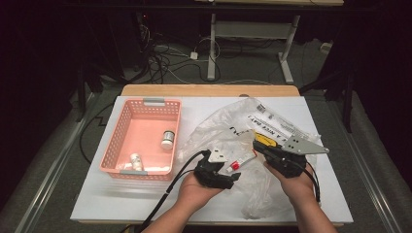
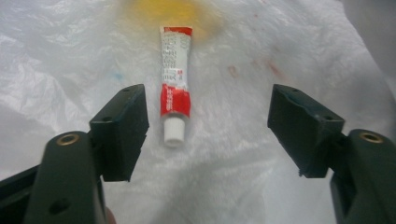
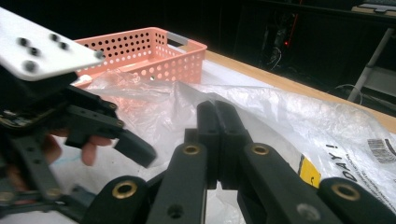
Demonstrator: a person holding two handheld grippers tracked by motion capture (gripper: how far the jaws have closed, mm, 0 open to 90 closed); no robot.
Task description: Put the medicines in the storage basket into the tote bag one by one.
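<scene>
We hold our left gripper [image 2: 208,126] with its jaws spread wide, and the small red-and-white tube [image 2: 175,79] lies just ahead of them, cap end toward us, closer to one jaw than the other and touched by neither. Nothing is between the pads, so the tube simply rests on the crumpled clear plastic bag [image 2: 280,56], free to be taken.

Our right gripper [image 3: 217,135] has its jaws pressed together on a fold of that same bag, which rises up around the closed tips. We judge this pinch is there to keep the bag's mouth lifted and the film steady, so that our left gripper can work on the tube without the plastic sliding along.

Beyond our left gripper, on its far side from the bag, stands the pink basket [image 1: 112,145], already holding two small white bottles [image 1: 168,139]; it looks like where the tube belongs.
</scene>
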